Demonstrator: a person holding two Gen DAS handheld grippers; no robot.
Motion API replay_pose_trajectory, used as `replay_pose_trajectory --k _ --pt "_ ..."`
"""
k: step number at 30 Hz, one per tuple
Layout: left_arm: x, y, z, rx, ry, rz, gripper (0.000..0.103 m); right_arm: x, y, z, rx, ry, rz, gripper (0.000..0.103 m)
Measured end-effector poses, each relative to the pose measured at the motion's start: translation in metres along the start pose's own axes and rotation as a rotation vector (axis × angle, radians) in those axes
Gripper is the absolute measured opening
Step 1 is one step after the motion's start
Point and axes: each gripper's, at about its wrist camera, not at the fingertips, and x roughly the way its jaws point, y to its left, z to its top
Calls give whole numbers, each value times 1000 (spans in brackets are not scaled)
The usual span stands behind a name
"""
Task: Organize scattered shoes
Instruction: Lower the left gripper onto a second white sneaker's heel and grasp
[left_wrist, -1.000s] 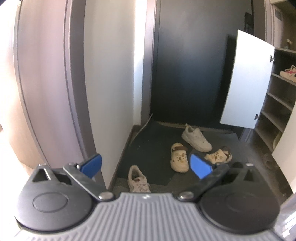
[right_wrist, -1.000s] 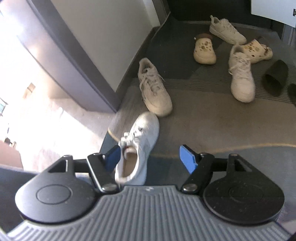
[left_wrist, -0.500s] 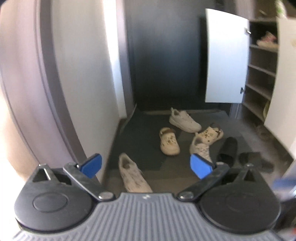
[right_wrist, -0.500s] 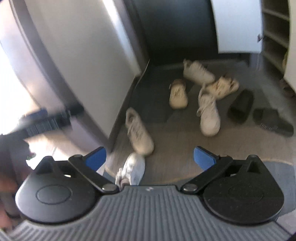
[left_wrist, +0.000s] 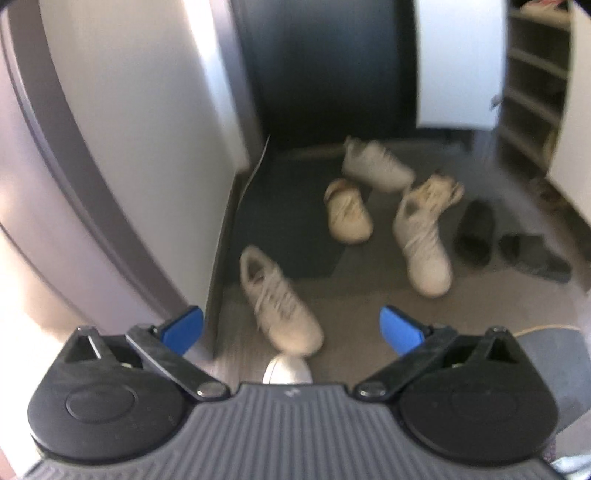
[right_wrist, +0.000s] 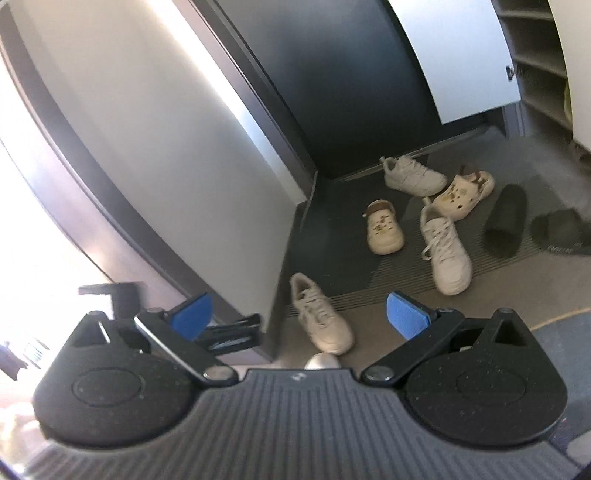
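White sneakers (right_wrist: 319, 319), cream clogs (right_wrist: 384, 230) with brown spots, black slides (right_wrist: 506, 221), dark grey striped mat (right_wrist: 332, 229), blue pads (right_wrist: 406, 319).

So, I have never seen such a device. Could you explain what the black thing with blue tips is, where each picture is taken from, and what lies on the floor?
There is no robot here: a person holds one hand tool in each hand. Each picture comes from a camera on a tool, looking forward along its two blue-tipped fingers. The left gripper and right gripper are both open and hold nothing. On the floor mat lie scattered shoes: white sneakers, such as the nearest sneaker, two cream clogs and two black slippers. At right is an open shoe cabinet with shelves.
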Motion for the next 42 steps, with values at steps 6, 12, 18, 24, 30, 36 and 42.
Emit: replay_pose_trajectory --k 6,12,18,24,30,36,42 --pt "63 16 32 -40 108 52 103 -5 -6 3 49 -19 50 103" --pt "120 34 78 -81 91 101 103 -12 -21 7 100 -50 30 103" --pt "185 44 82 -139 48 162 103 8 -34 -1 188 50 58 103" --pt "260 51 60 -216 -19 125 103 47 -33 -20 263 201 74 103" --pt "334 58 48 -250 41 106 103 83 -37 -20 310 287 93 103" --pt "394 69 35 -290 170 142 103 112 -47 -12 364 332 97 103" --pt "438 68 30 -269 228 128 103 128 -59 -5 413 343 68 103"
